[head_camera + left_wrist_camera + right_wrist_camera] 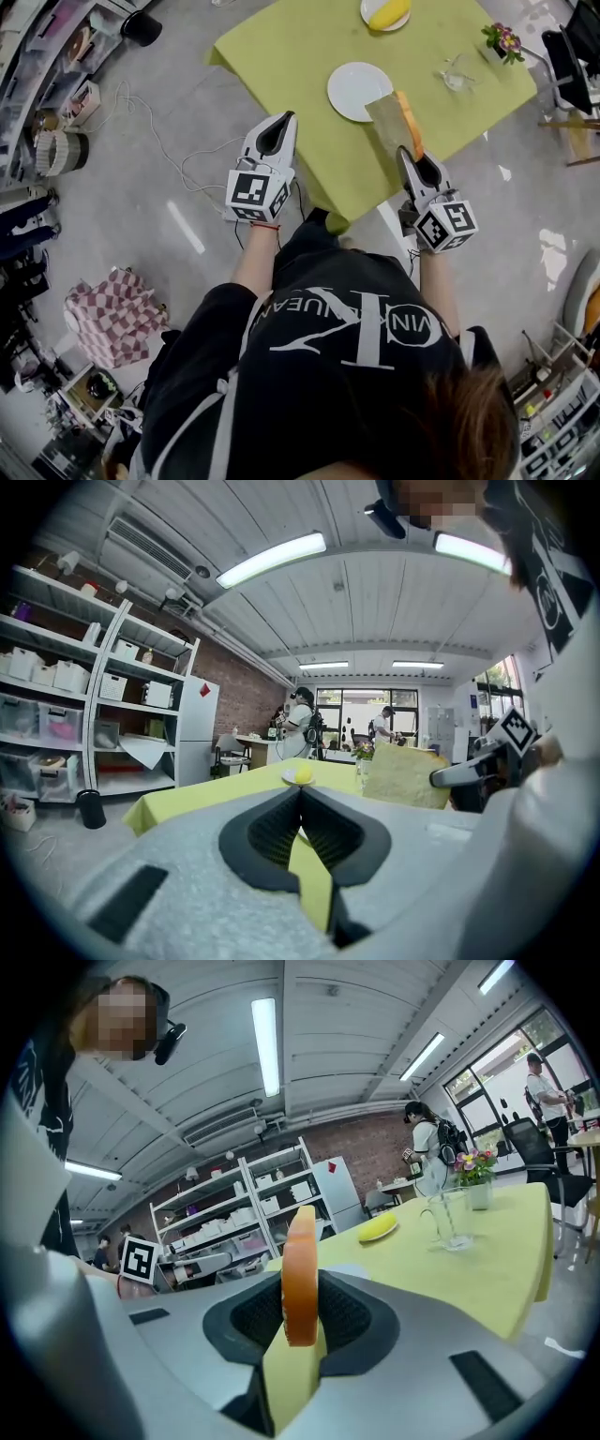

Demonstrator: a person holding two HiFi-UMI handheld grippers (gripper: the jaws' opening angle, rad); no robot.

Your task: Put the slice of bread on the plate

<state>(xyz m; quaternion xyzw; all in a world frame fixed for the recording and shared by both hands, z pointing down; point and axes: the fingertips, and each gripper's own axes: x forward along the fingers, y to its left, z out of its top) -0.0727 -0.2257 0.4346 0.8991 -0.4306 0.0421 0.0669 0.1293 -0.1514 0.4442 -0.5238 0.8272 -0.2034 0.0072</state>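
Observation:
The slice of bread, pale with an orange crust, stands on edge over the near side of the yellow-green table. My right gripper is shut on its near end. In the right gripper view the slice sits edge-on between the pads of the right gripper. The empty white plate lies just left of the slice's far end. My left gripper hovers at the table's near left edge. Its jaws meet at the tips with nothing held, as the left gripper shows in its own view, where the slice appears at the right.
A second plate with a yellow fruit sits at the table's far side. A clear glass and a small flower pot stand at the right. Cables and a checked bag lie on the floor at left.

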